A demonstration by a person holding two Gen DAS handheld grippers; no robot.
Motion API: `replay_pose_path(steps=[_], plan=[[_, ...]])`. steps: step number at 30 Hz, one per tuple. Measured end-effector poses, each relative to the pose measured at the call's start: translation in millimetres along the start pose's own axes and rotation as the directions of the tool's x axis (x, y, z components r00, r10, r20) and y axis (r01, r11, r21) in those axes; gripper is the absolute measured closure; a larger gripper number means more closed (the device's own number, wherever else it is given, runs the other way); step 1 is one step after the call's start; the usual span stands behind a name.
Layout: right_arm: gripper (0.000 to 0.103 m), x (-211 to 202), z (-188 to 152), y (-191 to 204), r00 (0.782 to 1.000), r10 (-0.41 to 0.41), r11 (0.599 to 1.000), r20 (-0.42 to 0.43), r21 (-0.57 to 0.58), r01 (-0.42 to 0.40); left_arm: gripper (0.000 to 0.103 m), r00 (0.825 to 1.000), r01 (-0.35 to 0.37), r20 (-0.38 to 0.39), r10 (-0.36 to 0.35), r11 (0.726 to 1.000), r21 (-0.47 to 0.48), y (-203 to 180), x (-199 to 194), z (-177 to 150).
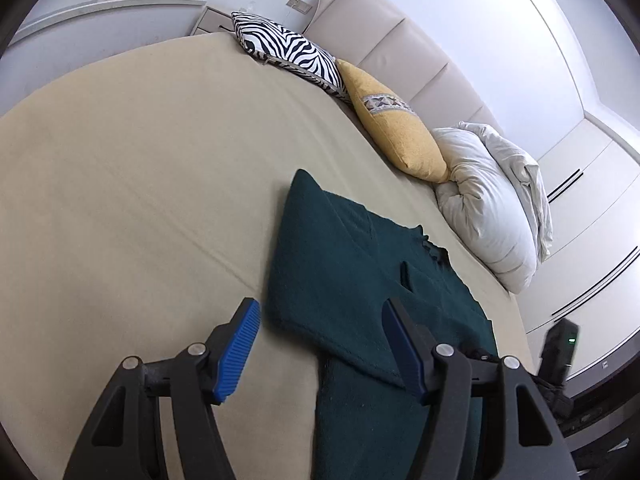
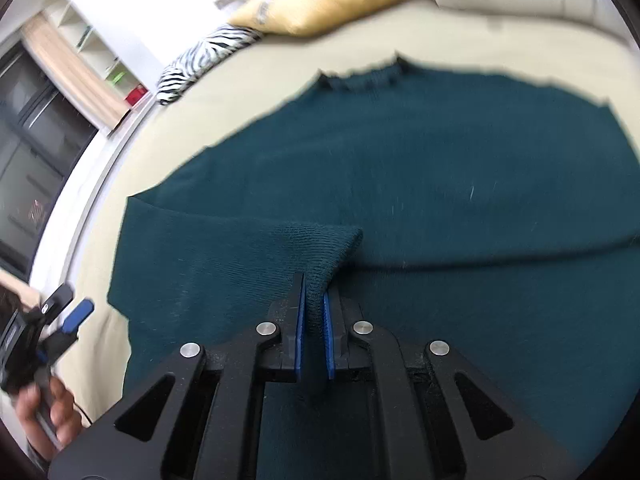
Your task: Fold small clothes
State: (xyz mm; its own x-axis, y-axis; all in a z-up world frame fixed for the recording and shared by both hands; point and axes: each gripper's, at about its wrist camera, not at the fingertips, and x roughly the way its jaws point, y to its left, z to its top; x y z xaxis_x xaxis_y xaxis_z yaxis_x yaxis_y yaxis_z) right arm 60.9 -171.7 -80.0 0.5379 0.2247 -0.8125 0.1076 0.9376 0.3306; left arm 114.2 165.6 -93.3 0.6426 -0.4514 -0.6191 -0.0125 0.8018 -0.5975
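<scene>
Pinching a raised fold of the dark green sweater point(image 2: 400, 168) lying on the bed point(image 1: 120, 180), I am clamping my right hand-held gripper point(image 2: 315, 300) on it; my left hand-held gripper point(image 1: 320, 320) is hanging wide open over its edge.

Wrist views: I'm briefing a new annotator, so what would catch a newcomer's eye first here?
A dark green sweater spread over the beige bed fills both views. The right gripper is shut on a pinched ridge of its knit, while the left gripper hangs open over its edge. Along the headboard lie a zebra pillow, a yellow pillow and a bunched white duvet.
</scene>
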Motion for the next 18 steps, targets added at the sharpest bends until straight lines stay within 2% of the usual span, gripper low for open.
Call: replay_pose_path(steps=[3,7,9,11,13,18], plan=[[0.097,-33.8,22.8,2.0,0.998,0.005,0.998,0.062,-0.06,-0.001,0.037,1.0,-0.006,0.002,0.006,1.0,0.022,-10.6,9.6,10.1],[0.097,-62.6,57.9,-27.2,0.993,-0.029,0.997,0.114,-0.065,0.037,0.029,0.999,-0.033,0.015,0.032,0.997,0.068,-25.5,24.1,23.6],[0.097,-53.8,67.3,-54.7,0.994,-0.059,0.997,0.087,-0.041,0.062,0.027,0.998,-0.065,0.015,0.064,0.993,0.093,-30.0,37.0,30.5],[0.097,-34.2,68.3,-88.8,0.995,-0.096,0.995,0.031,0.016,0.095,0.027,0.996,-0.081,-0.022,0.084,0.991,0.106,-37.4,59.0,37.0],[0.097,-14.6,65.3,-115.3,0.996,-0.093,0.993,-0.017,0.072,0.094,0.027,0.99,-0.12,-0.049,0.129,0.98,0.156,-48.6,80.2,41.0],[0.097,-1.0,56.8,-132.6,0.999,-0.052,0.993,0.004,0.106,0.051,0.027,0.966,-0.225,-0.068,0.248,0.945,0.239,-66.0,125.8,55.6]])
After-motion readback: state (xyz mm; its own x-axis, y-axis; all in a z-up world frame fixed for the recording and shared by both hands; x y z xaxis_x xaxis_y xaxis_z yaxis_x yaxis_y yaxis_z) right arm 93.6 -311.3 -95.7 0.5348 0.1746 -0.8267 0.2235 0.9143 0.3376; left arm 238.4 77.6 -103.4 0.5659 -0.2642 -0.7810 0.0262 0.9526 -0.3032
